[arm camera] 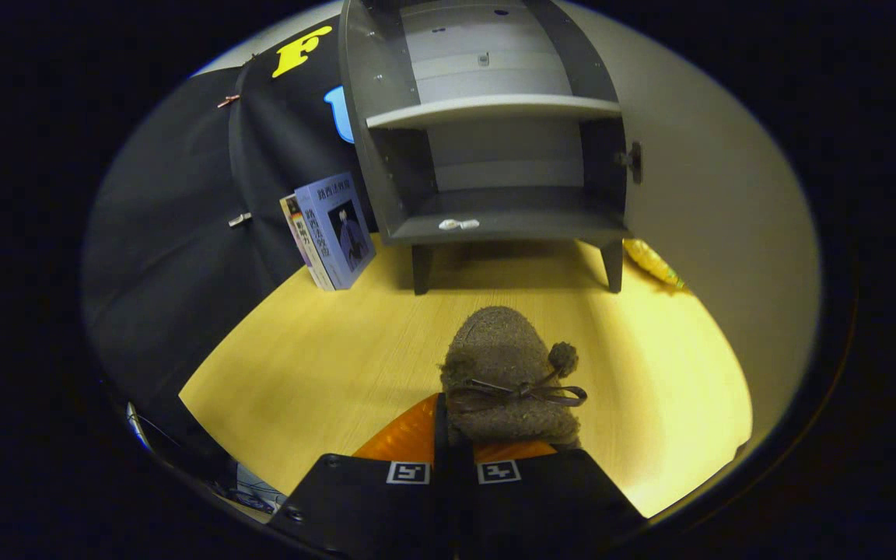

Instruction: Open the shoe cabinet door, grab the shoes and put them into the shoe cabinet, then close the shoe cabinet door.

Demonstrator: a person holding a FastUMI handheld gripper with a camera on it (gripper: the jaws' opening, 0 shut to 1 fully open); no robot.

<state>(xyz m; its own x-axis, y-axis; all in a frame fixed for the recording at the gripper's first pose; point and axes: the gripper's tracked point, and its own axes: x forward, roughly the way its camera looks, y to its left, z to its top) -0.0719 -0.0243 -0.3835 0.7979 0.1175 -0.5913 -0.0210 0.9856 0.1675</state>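
A brown fuzzy shoe [504,362] with a bow and a pompom sticks out just ahead of my gripper [452,447], toe pointing toward the cabinet. The fingers are pressed close together on the shoe's heel end, which they partly hide. Beyond the shoe, the grey shoe cabinet [386,117] stands on short legs on the wooden table [316,365]. Its door [712,179] is swung open to the right, knob [635,162] showing. Inside are a pale upper shelf [495,109] and a dark bottom shelf [526,225] with a small white scrap [457,224] on it.
Two books [333,232] lean against the black cloth wall left of the cabinet. A yellow packet [654,263] lies by the cabinet's right leg, under the open door. Bare tabletop stretches between the shoe and the cabinet legs.
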